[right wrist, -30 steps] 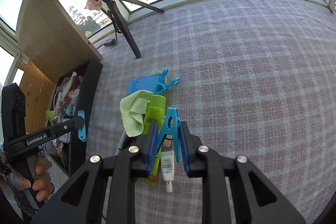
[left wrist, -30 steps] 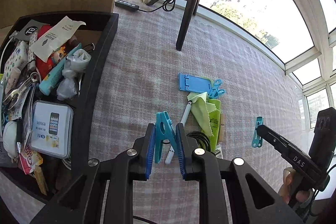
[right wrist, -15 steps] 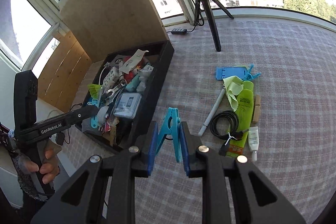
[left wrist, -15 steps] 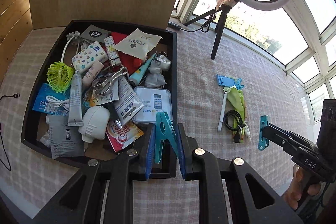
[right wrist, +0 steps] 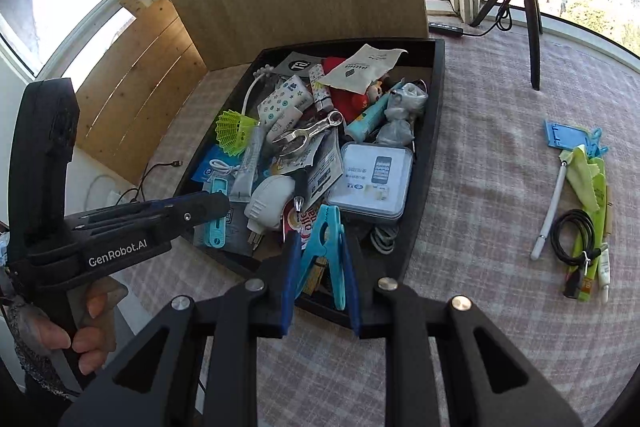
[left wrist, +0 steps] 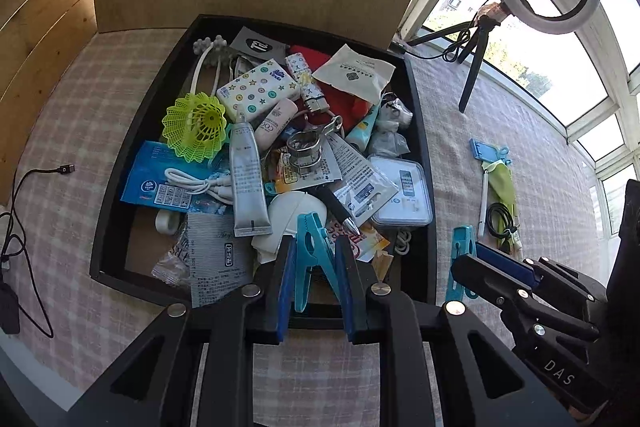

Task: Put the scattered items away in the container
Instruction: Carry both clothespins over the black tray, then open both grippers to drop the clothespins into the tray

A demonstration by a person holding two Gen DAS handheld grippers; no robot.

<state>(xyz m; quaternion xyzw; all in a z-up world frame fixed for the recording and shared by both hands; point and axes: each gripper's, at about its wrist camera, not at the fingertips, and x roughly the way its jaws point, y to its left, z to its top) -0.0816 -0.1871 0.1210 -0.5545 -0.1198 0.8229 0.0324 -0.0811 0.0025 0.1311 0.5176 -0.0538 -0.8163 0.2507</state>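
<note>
Over the near rim of the crammed black tray [left wrist: 116,183], left gripper [left wrist: 314,291] pinching a teal clothespin [left wrist: 310,247], right gripper [right wrist: 322,287] pinching another clothespin [right wrist: 326,239], loose bottle [right wrist: 596,211], cable [right wrist: 570,231] and pen [right wrist: 550,211] at 3 o'clock on the checked cloth [right wrist: 492,155]

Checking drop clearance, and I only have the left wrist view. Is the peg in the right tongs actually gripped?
Observer: Yes. The right tongs pinch a blue peg between both pads.
Operator: Is it over the box?
Observer: The peg tip appears over the near end of the black box. I can't tell its height.
Operator: What's left outside?
Observer: Among other things, a small white tube beside the green bottle.
</note>
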